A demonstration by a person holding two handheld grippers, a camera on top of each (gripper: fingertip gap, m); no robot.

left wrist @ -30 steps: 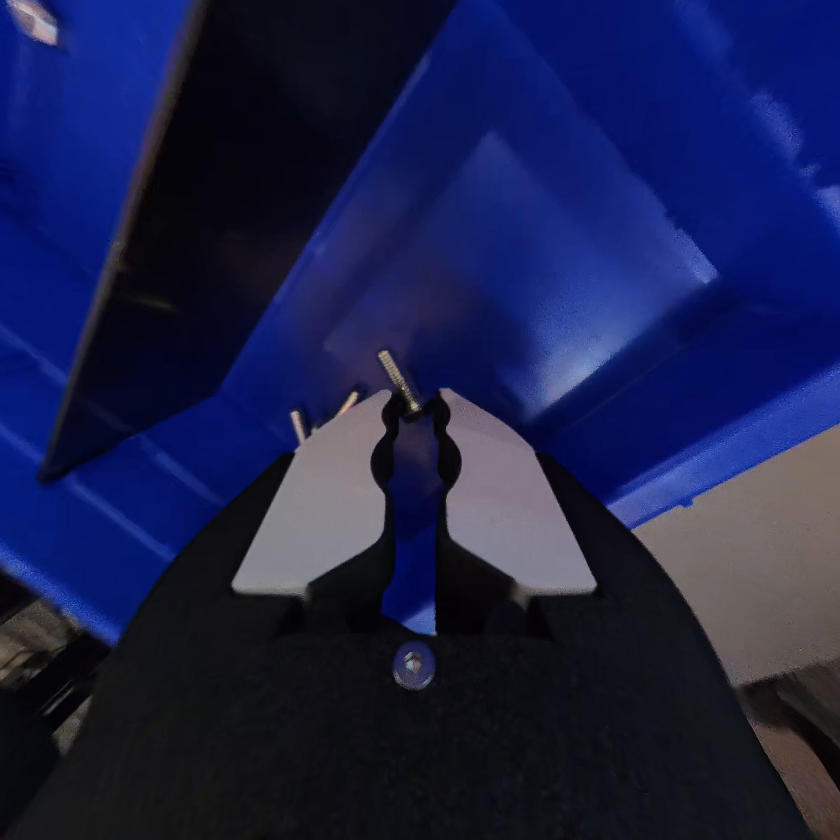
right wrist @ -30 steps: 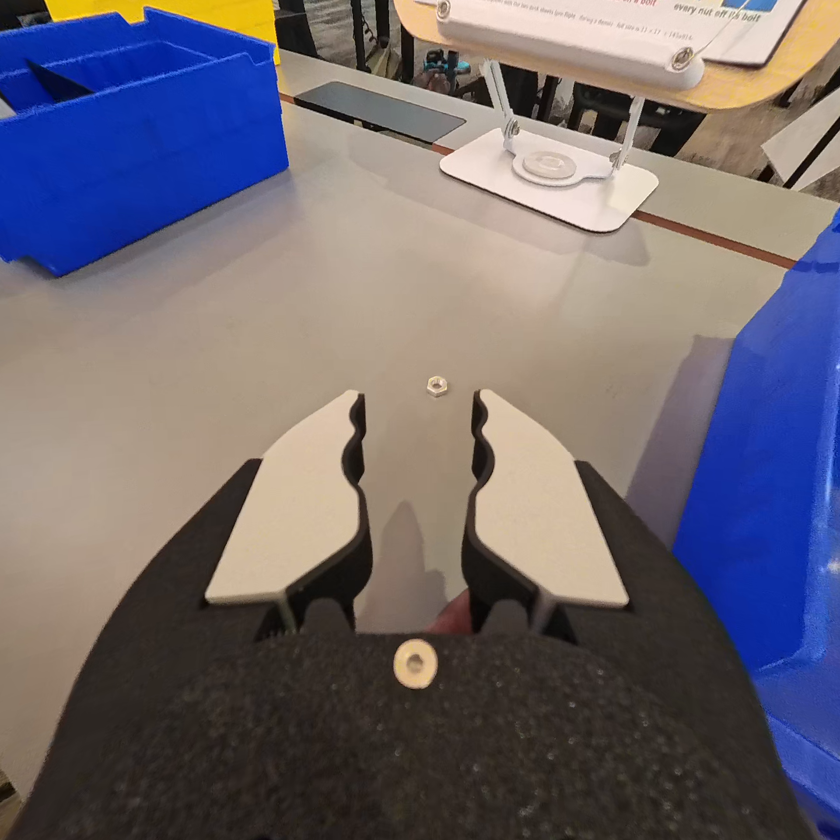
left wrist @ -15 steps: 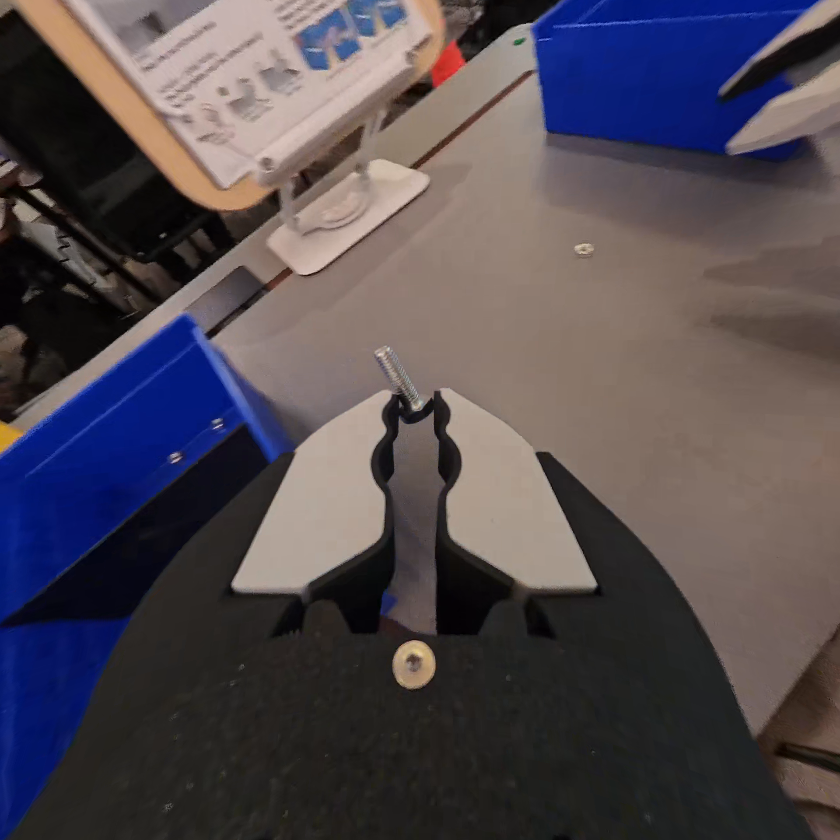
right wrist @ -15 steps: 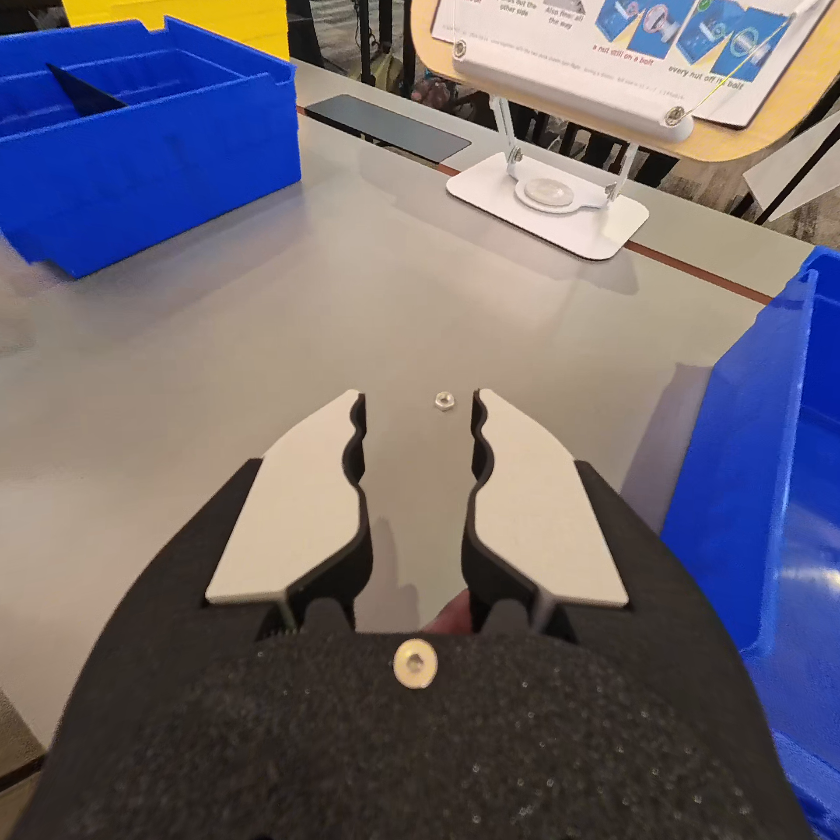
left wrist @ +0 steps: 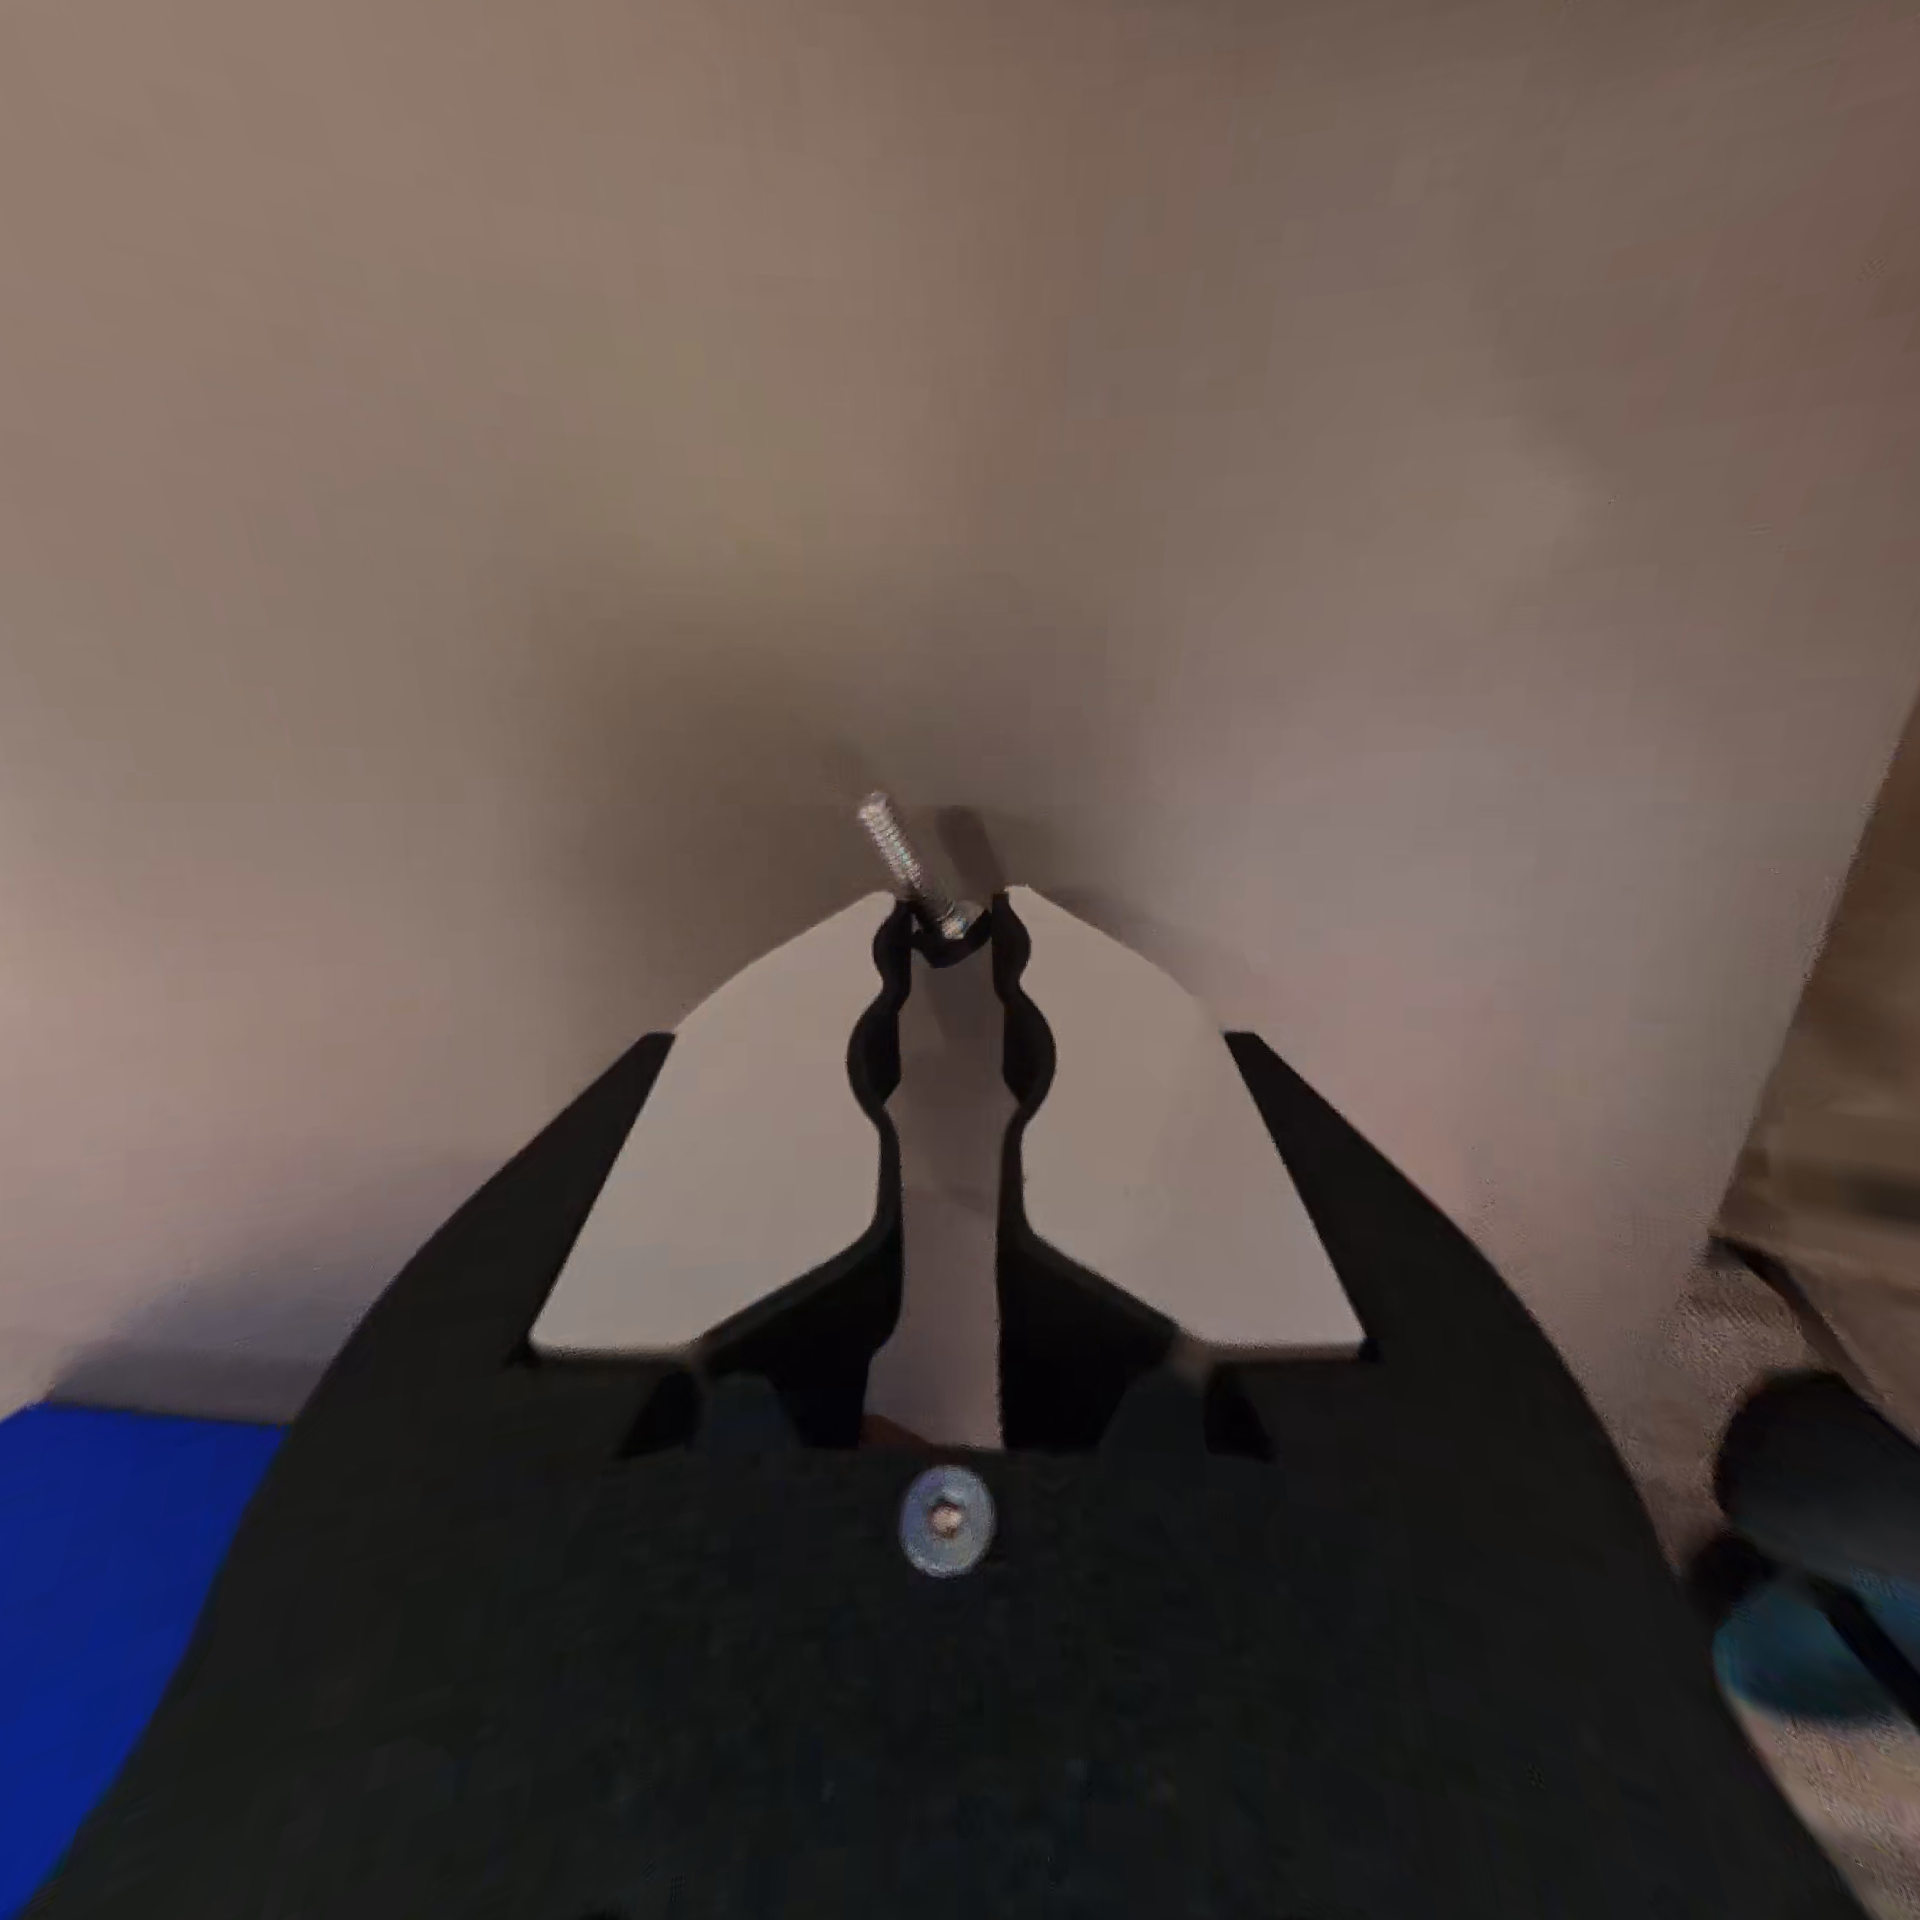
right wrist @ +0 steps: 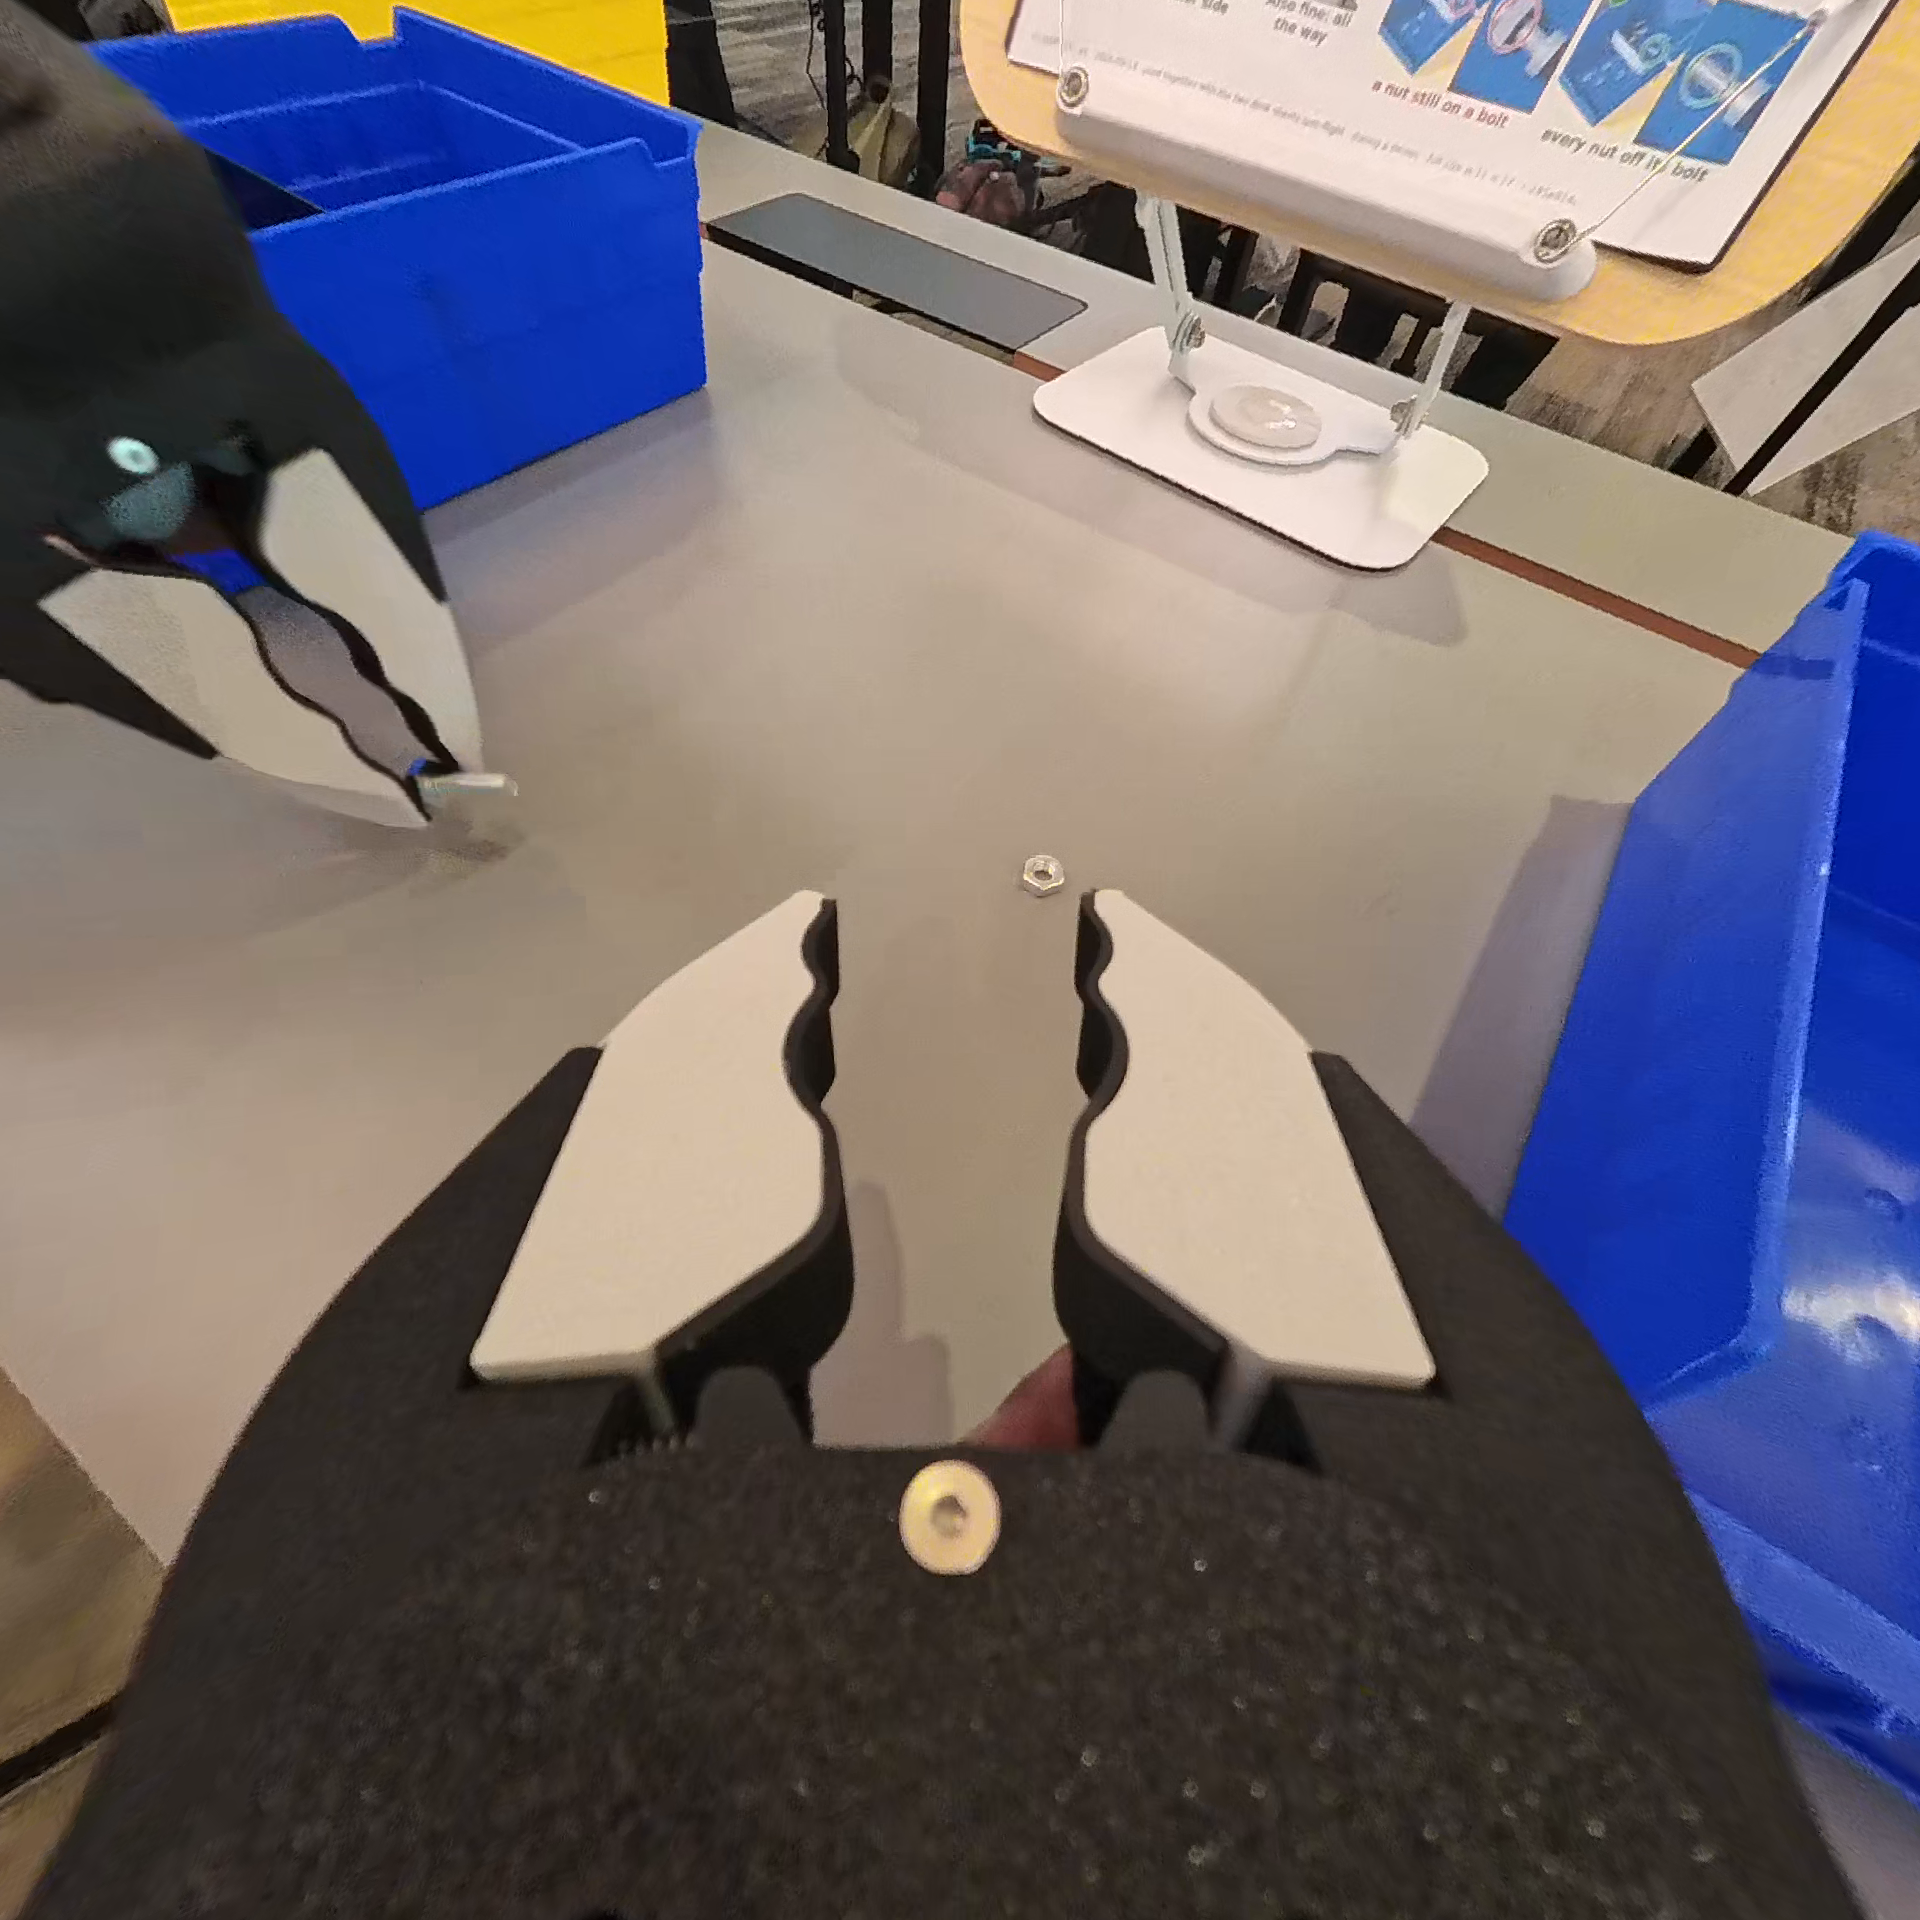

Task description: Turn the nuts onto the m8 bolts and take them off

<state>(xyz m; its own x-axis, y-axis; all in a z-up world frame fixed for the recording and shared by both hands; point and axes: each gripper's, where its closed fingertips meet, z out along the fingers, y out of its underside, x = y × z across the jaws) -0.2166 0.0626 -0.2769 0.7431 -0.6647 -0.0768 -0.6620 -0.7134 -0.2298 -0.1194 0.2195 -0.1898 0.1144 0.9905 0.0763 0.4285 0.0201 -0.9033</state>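
Note:
My left gripper (left wrist: 943, 914) is shut on a small silver bolt (left wrist: 902, 868), held by its head end, thread pointing forward and up, just above the grey table (left wrist: 935, 416). In the right wrist view the left gripper (right wrist: 431, 790) comes in from the left, tips low over the table, the bolt (right wrist: 473, 787) sticking out to the right. My right gripper (right wrist: 956, 909) is open and empty. A silver hex nut (right wrist: 1039, 874) lies flat on the table just beyond its tips, nearer the right finger.
A blue bin (right wrist: 468, 260) stands at the far left of the table (right wrist: 935, 644). Another blue bin (right wrist: 1766, 1039) is close on the right. A white stand (right wrist: 1268, 457) holding an instruction board is at the back. A dark flat panel (right wrist: 894, 270) lies behind. My right fingertips sit around 20 cm from my left ones. The silver hex nut (right wrist: 1039, 874) lies some 12 cm from my right tips, 20 cm from my left tips.
My left gripper carried the bolt out of the blue bin, swung across and came down low over the table, into the right wrist view. My right gripper stayed open and edged toward the nut.

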